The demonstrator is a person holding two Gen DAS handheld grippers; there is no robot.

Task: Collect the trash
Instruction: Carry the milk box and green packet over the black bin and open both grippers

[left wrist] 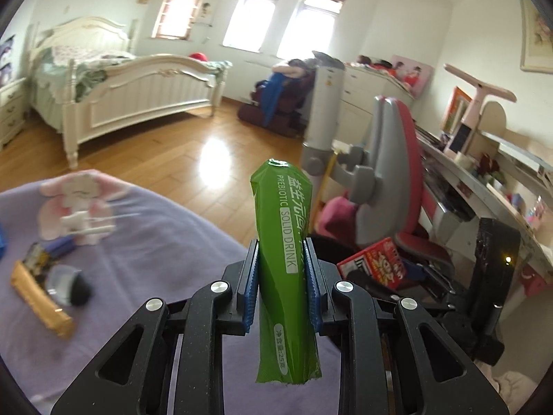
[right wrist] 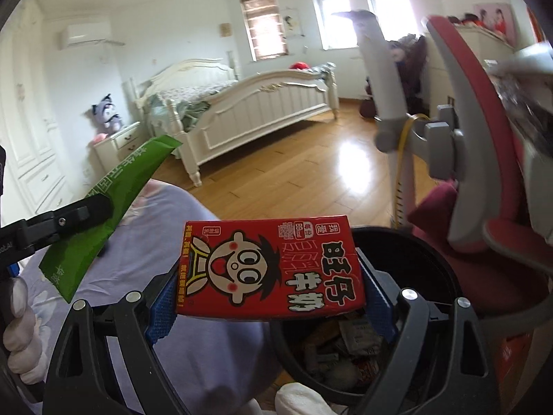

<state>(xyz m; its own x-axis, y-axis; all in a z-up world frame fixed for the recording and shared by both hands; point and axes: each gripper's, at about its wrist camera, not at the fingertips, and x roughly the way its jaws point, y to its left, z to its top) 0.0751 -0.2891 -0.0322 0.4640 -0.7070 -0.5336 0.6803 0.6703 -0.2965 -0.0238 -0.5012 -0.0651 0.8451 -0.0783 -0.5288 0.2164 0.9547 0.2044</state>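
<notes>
Two tongs clamped | left tongs (left wrist: pixel 281 273): green sachet (left wrist: pixel 281 242) | right tongs (right wrist: pixel 269 294): red carton (right wrist: pixel 269 269), over bin (right wrist: pixel 428 276)

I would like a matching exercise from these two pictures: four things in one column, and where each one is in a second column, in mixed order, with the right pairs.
Things:
1. green sachet
2. red milk carton
3. gold wrapper
4. crumpled papers

Places:
A. inside the black bin
B. lying on the purple cover
C. clamped in the left gripper
D. clamped in the right gripper

Pairs: 1-C, 2-D, 3-B, 4-A
</notes>
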